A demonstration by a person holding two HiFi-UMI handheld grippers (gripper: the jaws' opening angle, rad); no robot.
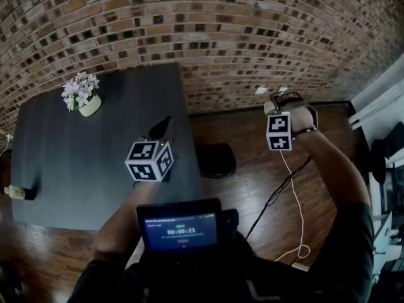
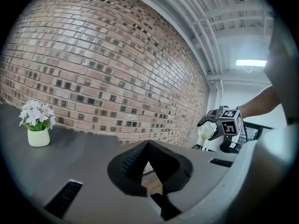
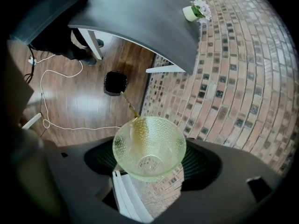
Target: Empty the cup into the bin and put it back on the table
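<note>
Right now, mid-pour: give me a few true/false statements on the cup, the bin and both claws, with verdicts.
1. The right claw grips the cup. True.
2. The cup stands upright on the table. False: it is tilted over the floor, and a thin brownish stream leaves its rim towards the bin.
3. The left claw holds the flower pot. False: its jaws are together on nothing, and the pot stands apart on the table.
4. The bin sits on the floor beside the table. True.
</note>
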